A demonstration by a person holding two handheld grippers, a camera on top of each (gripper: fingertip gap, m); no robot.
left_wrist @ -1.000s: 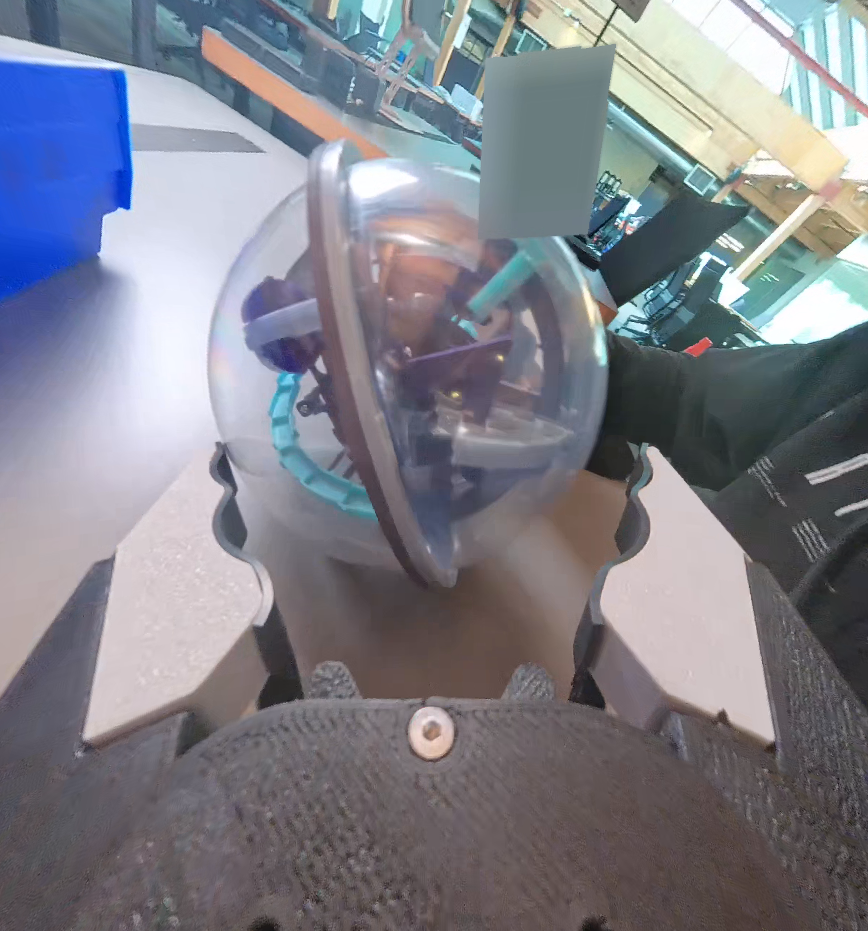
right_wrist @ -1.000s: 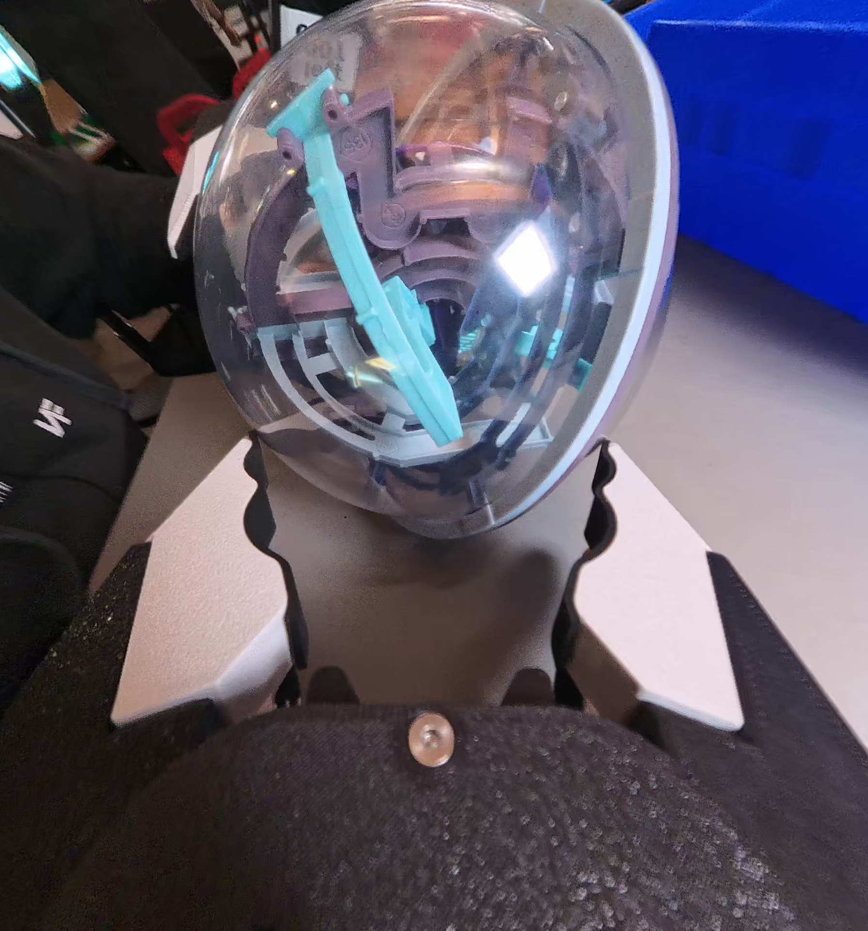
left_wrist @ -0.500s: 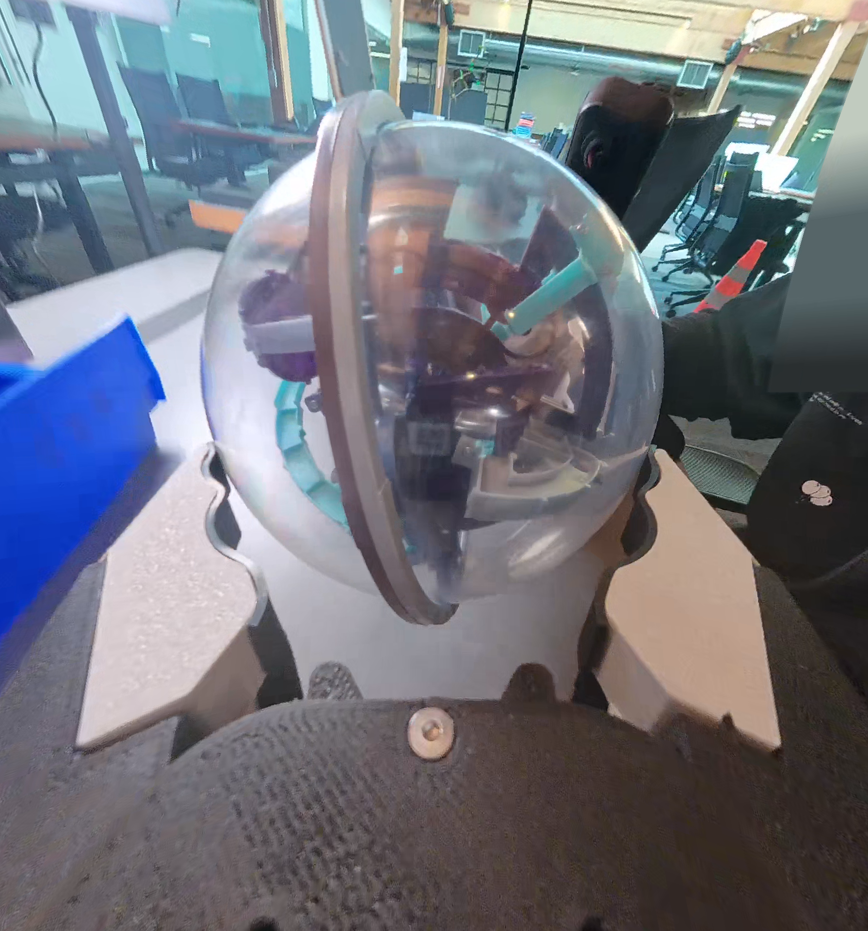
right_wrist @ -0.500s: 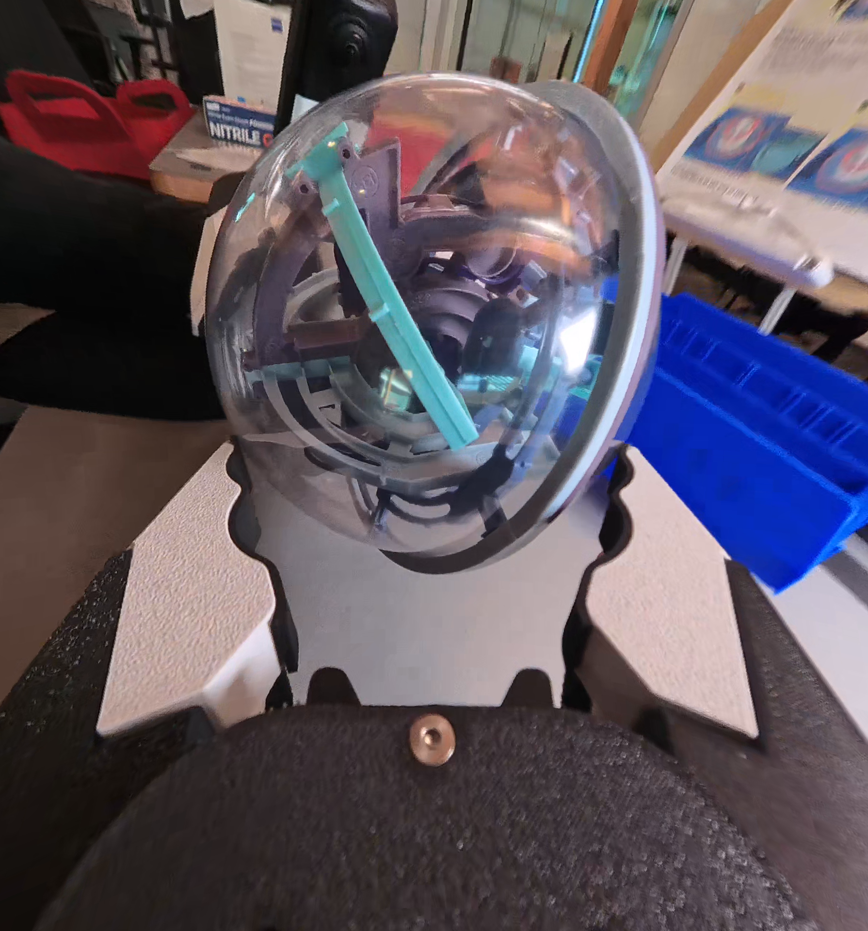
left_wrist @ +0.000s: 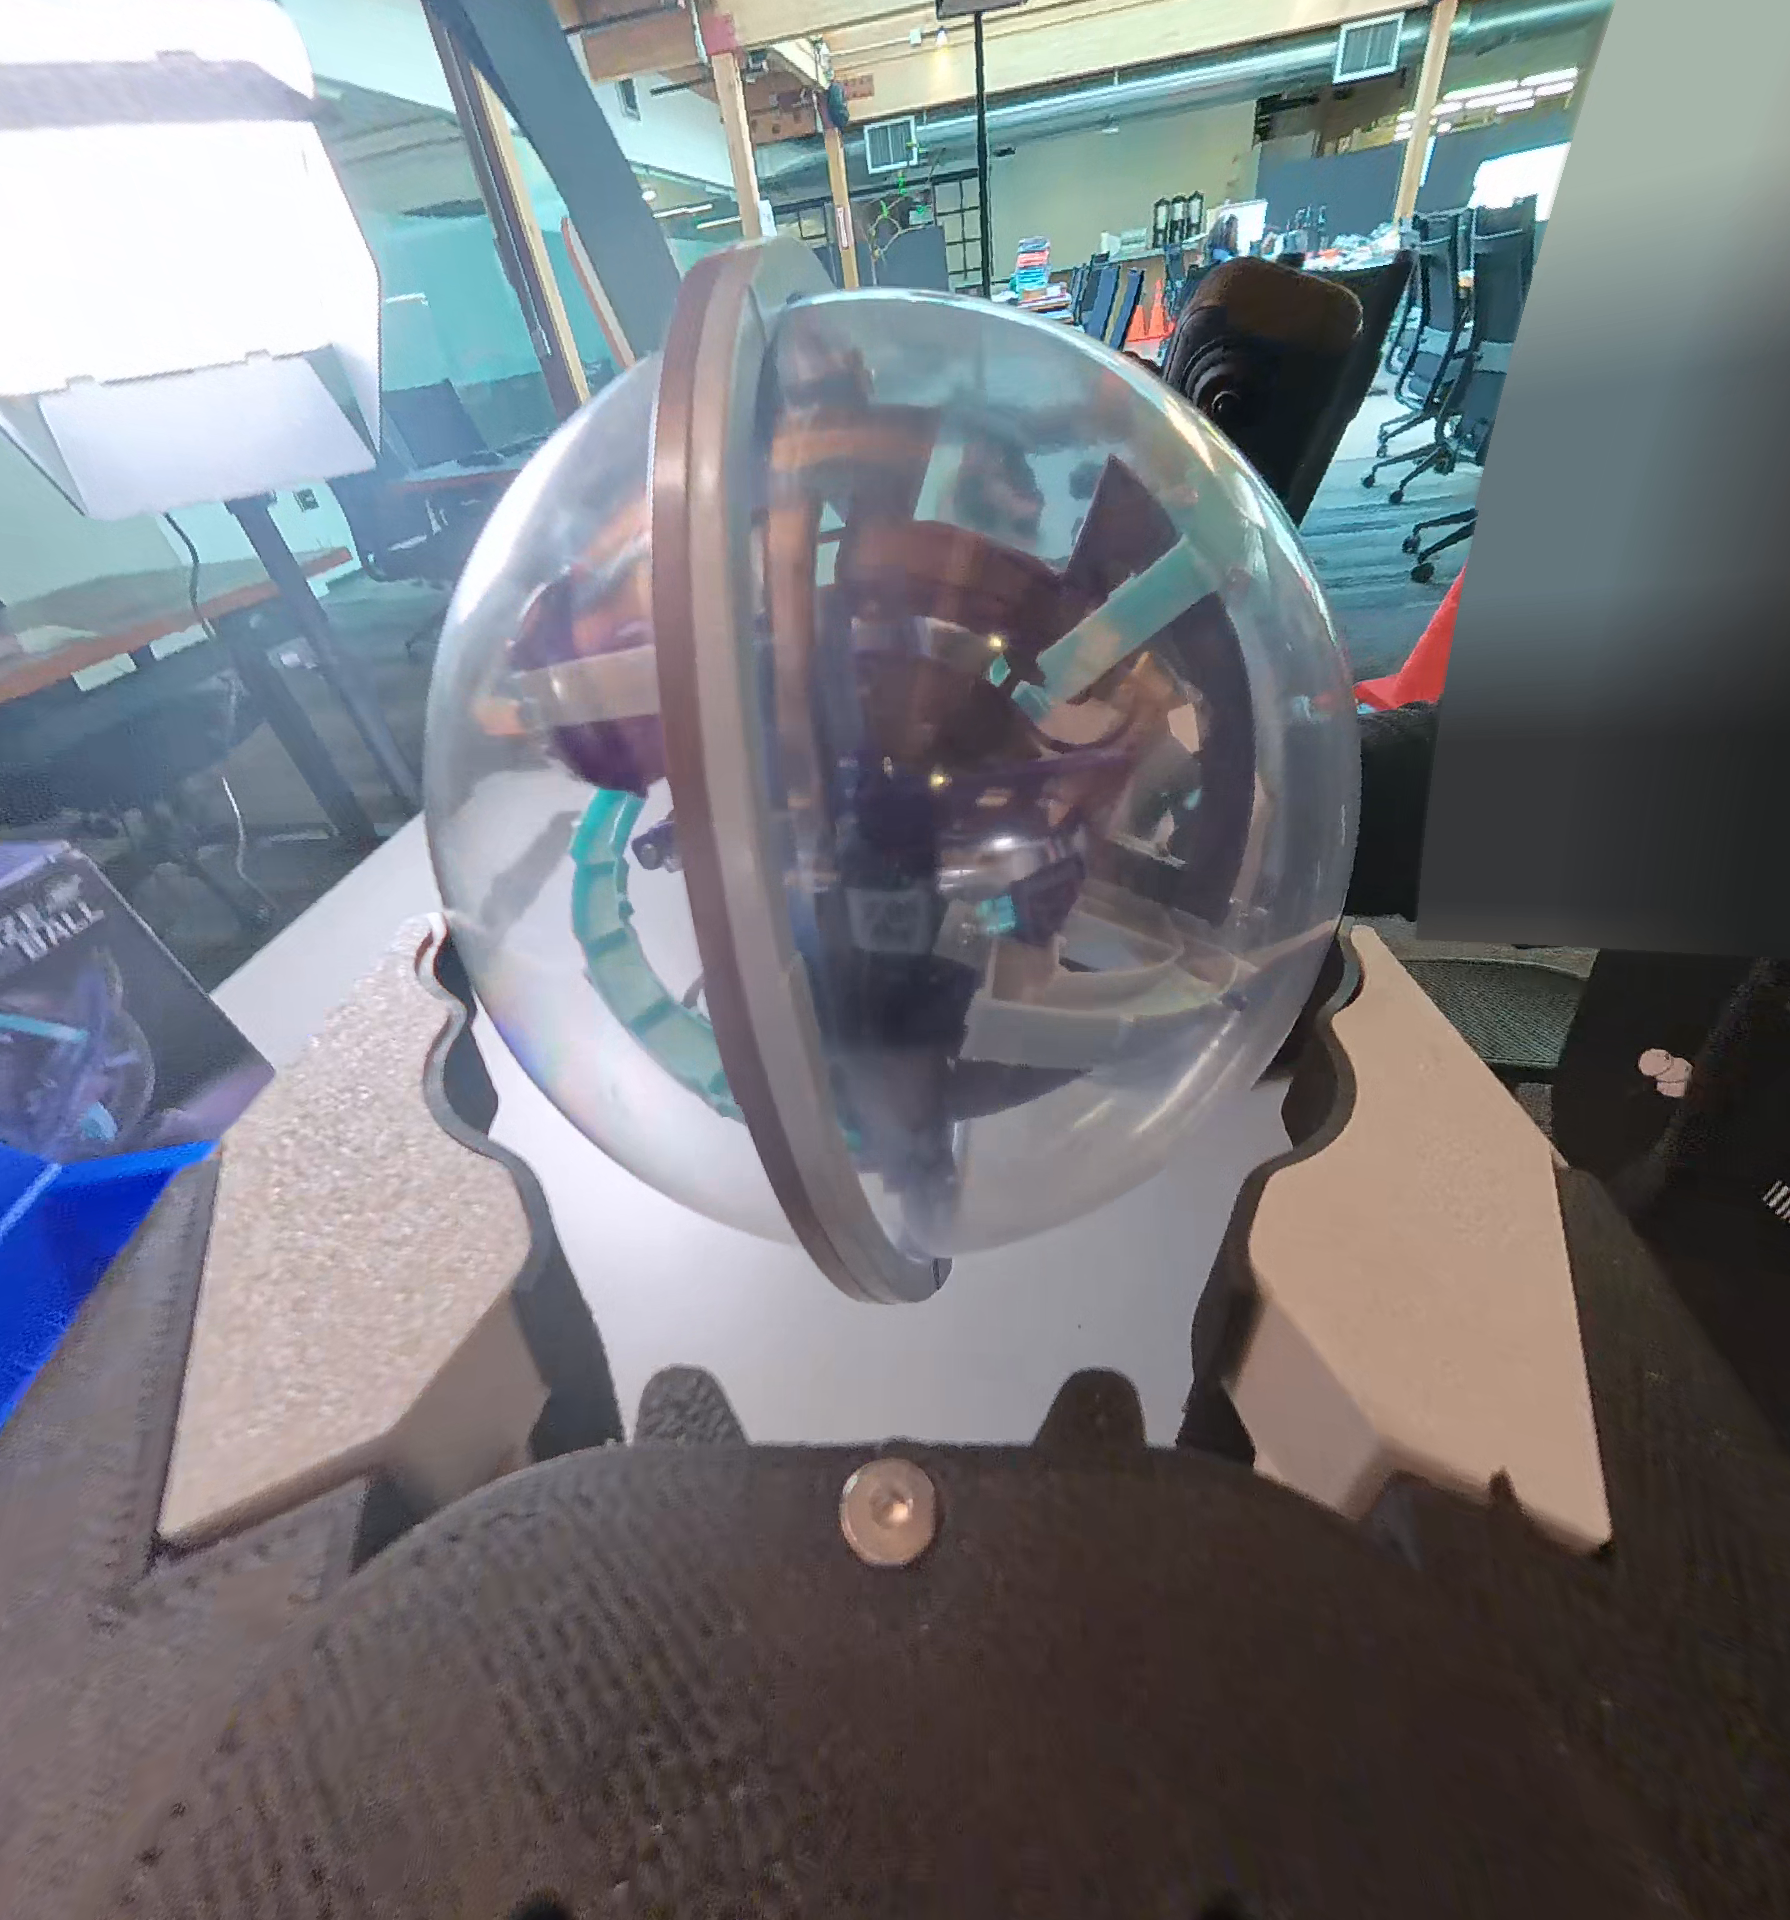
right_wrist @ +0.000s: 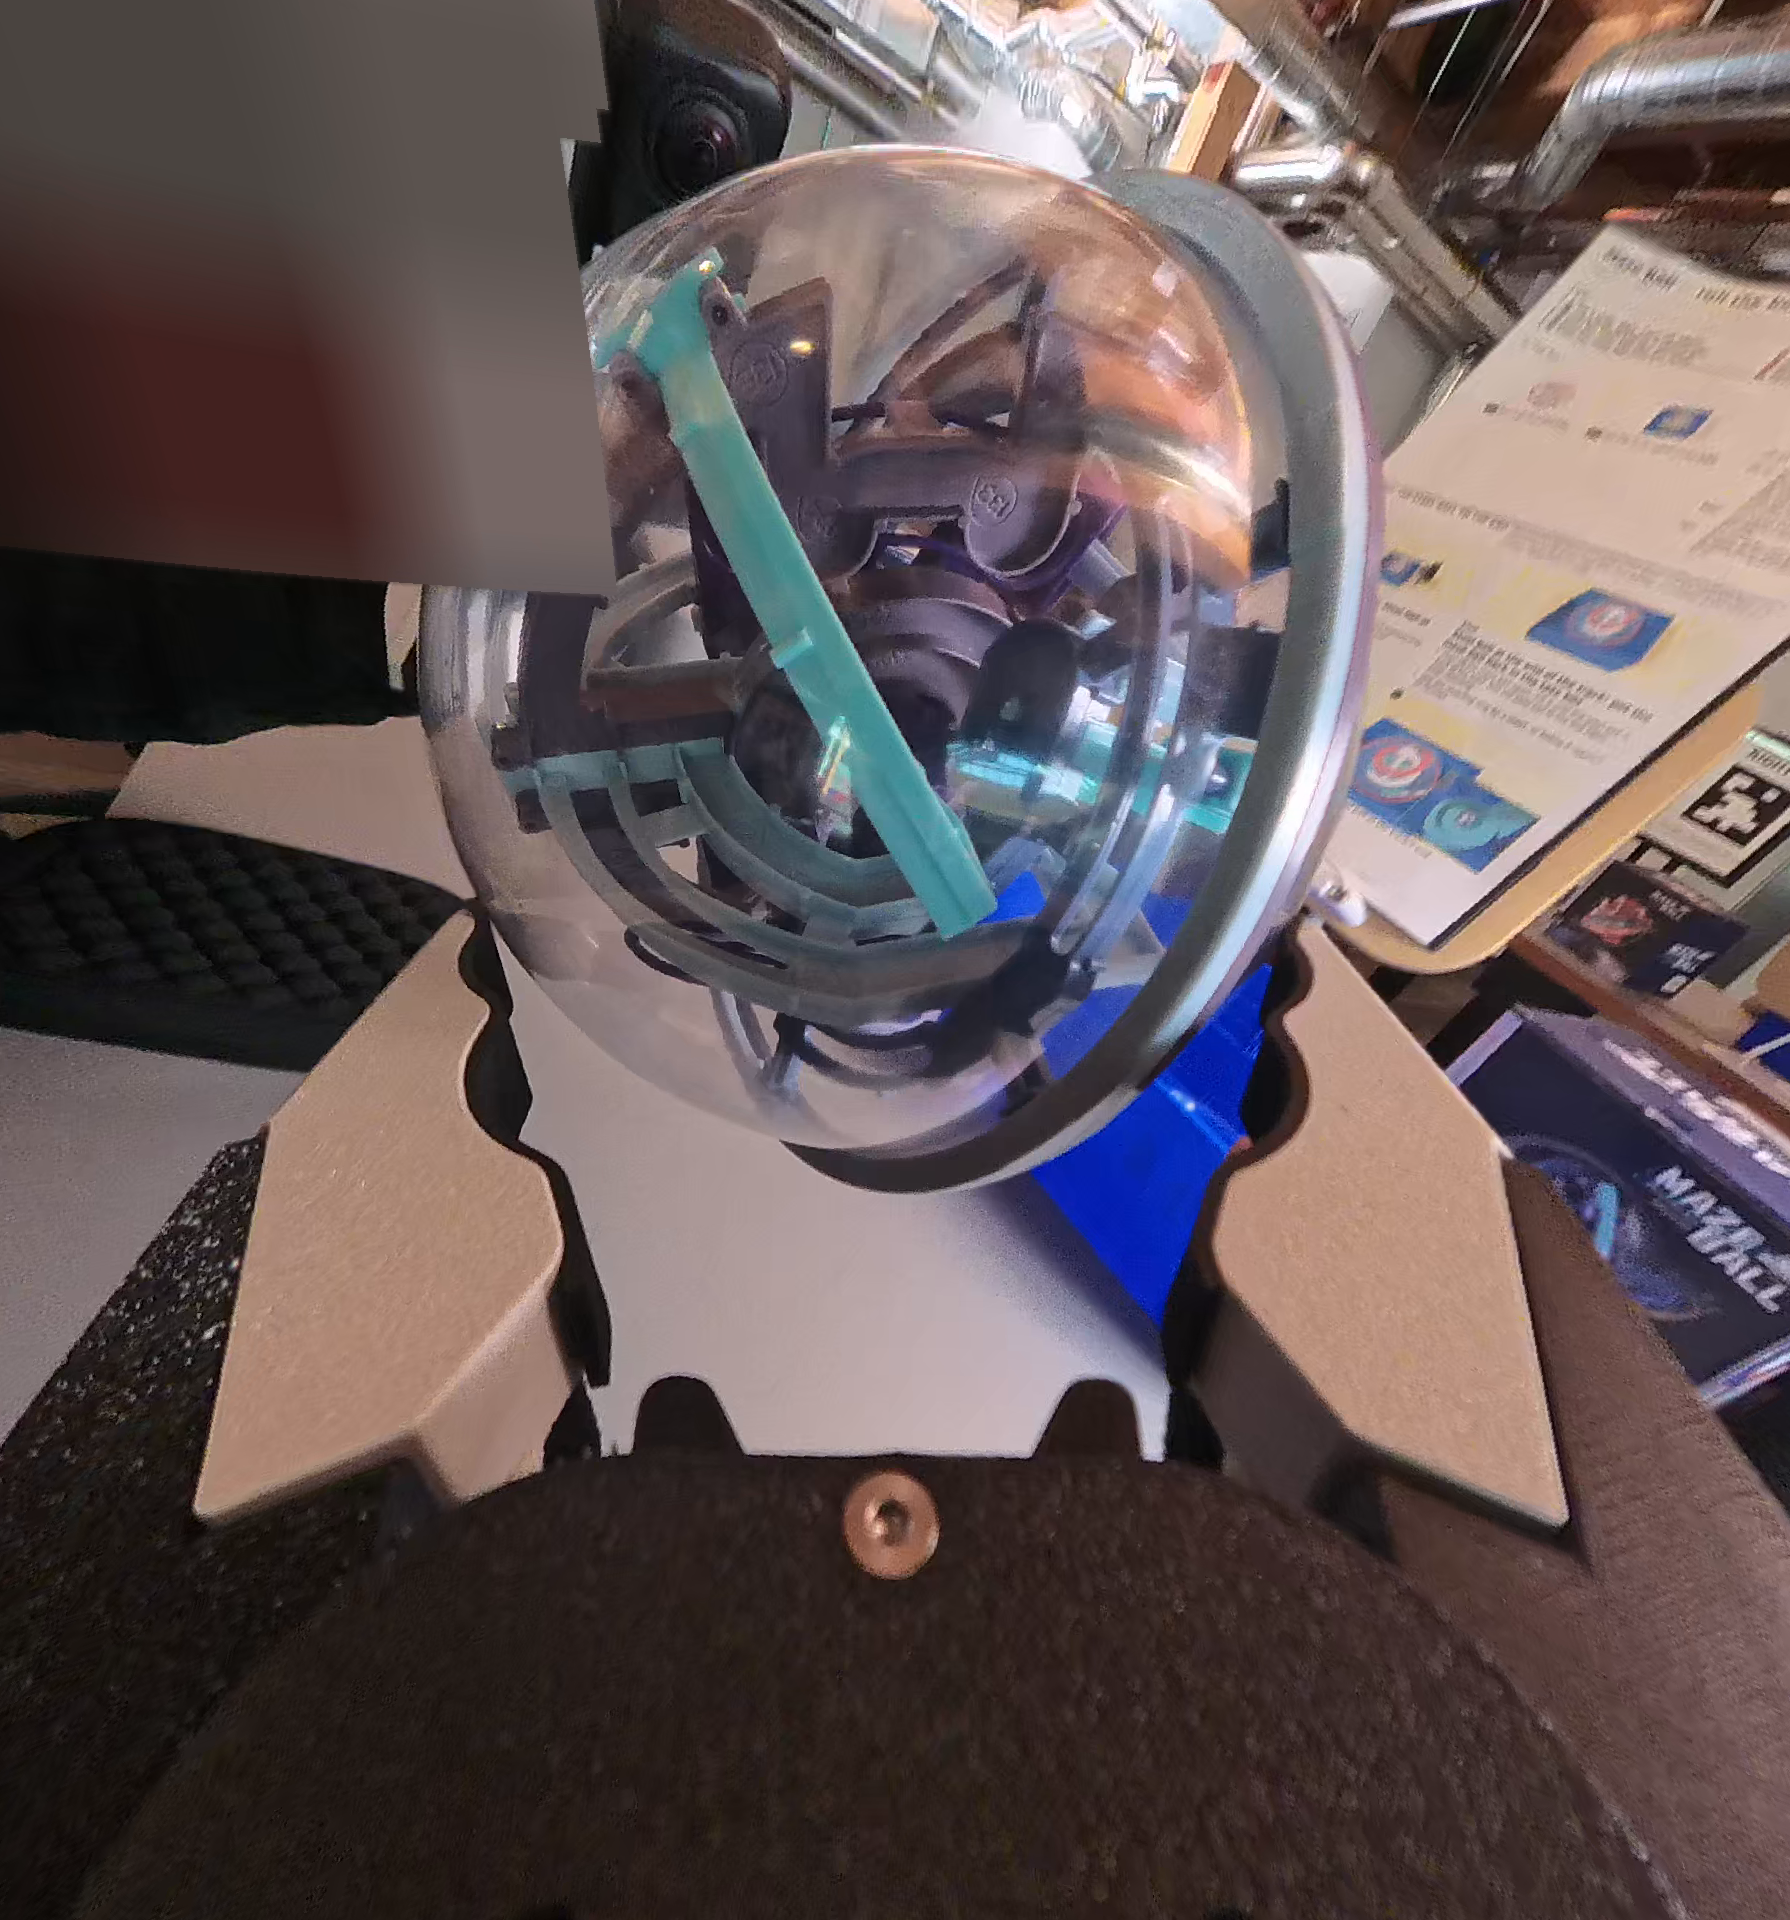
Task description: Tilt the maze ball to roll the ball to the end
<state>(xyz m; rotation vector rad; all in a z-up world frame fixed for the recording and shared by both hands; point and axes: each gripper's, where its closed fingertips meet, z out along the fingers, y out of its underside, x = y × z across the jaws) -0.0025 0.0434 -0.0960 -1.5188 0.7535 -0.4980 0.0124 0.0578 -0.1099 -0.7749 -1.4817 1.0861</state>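
Both grippers, left (left_wrist: 891,935) and right (right_wrist: 875,935), are gripping the clear maze ball (left_wrist: 891,748) from opposite sides, lifting it above the white table (left_wrist: 870,1340).

Maze ball (left_wrist: 891,769): we see it higher above the white table (left_wrist: 870,1340) than a second ago.
Blue bin (left_wrist: 29,1247): now low beside the ball.
Printed box (left_wrist: 49,997): new in our view.

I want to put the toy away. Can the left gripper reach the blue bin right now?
Probably not yet. The left gripper has both fingers pressed on the maze ball, as does the right one. The blue bin lies off to its left, past its finger.
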